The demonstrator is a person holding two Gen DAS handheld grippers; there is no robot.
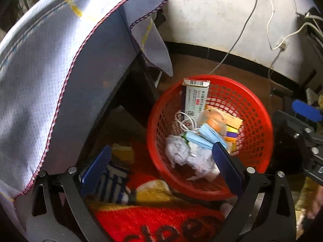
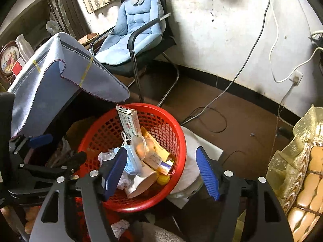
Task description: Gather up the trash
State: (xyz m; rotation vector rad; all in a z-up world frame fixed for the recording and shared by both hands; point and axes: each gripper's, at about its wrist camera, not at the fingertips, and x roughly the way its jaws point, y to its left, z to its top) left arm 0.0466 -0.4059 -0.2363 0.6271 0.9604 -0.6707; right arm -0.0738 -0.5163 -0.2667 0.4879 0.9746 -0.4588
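A red mesh basket (image 1: 252,121) (image 2: 97,137) stands on the floor and holds trash: a white medicine box (image 1: 193,96) (image 2: 128,121), a blue face mask (image 1: 206,137) (image 2: 132,161), crumpled white paper (image 1: 187,157) (image 2: 106,157), a paper cup (image 2: 141,183) and coloured packets (image 1: 232,129) (image 2: 159,157). My left gripper (image 1: 161,167) is open and empty above the basket's near left rim. My right gripper (image 2: 161,173) is open and empty above the basket's near right rim. Each gripper also shows at the edge of the other view.
A table draped with a grey-blue cloth (image 1: 50,70) (image 2: 50,80) stands left of the basket. A red printed cloth (image 1: 157,217) lies below. A chair with a blue cushion (image 2: 133,30), wall cables (image 2: 252,60) and a gold-wrapped box (image 2: 302,171) are around.
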